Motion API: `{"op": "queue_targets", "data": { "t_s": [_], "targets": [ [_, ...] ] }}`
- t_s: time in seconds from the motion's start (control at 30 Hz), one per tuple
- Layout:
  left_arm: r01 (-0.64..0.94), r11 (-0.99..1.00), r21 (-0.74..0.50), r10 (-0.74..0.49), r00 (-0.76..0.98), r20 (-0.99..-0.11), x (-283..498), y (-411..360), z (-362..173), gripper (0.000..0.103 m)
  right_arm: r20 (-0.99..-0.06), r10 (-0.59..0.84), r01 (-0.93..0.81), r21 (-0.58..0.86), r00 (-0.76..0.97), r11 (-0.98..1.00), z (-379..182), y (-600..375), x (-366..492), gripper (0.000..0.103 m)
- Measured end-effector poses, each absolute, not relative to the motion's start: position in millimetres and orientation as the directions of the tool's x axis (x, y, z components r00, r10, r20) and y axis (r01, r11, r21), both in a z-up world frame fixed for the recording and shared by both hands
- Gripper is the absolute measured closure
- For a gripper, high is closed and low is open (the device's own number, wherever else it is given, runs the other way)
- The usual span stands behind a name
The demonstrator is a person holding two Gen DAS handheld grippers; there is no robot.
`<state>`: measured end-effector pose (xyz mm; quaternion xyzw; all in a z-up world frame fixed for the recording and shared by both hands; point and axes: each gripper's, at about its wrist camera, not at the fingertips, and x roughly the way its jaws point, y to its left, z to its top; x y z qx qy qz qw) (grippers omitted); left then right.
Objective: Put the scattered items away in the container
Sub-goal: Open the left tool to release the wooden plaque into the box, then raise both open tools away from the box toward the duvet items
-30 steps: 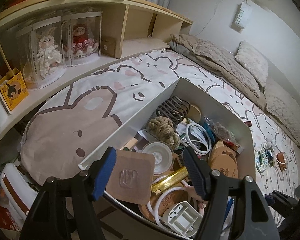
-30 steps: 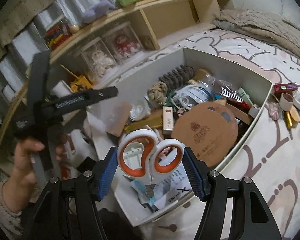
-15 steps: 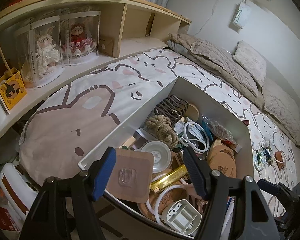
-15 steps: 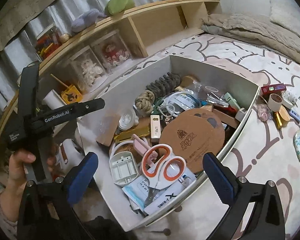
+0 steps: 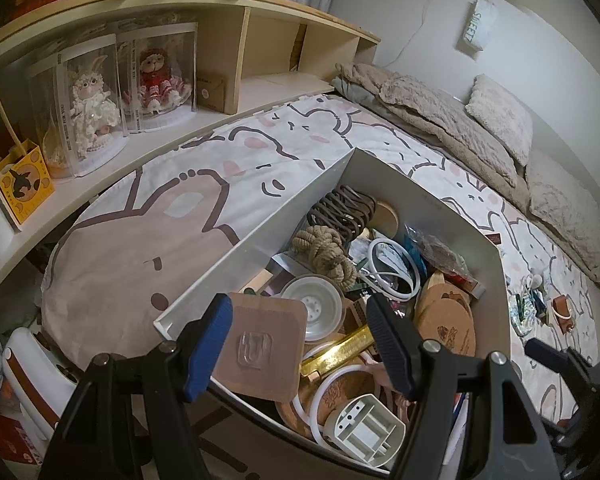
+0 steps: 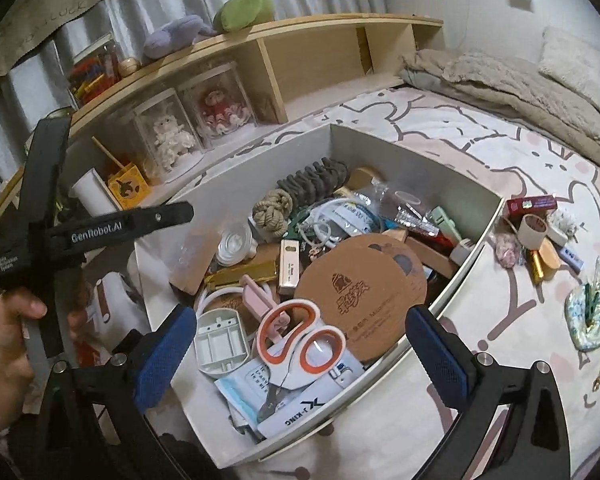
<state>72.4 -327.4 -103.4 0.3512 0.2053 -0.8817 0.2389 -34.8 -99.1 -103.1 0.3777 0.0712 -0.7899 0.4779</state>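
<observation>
Hovering above the white container, the right gripper stands spread to its widest with nothing between its pads; the orange-handled scissors lie loose on papers at the box's near end. The left gripper holds half-open over the near corner, gripping nothing. Scattered items, among them a tape roll and a red box, wait on the bedsheet just beside the box's right wall. The pile is high: the scissors could slide out, or a careless reach could nudge the wall.
</observation>
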Motion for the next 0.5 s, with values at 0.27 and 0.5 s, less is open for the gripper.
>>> {"op": "queue_targets", "data": {
  "t_s": [0.27,0.5],
  "targets": [
    [0.558,-0.815,-0.157,-0.317,-0.655,-0.685,74,-319,-96,0.000,-0.649,-0.708,0.796,0.256,-0.280,-0.549,-97,-90,-40,0.000],
    [0.541,-0.834,-0.108,-0.329,-0.645,-0.690,70,-307,-92,0.000,-0.642,-0.709,0.784,0.264,-0.292,-0.562,-95,-83,-44,0.000]
  ]
}}
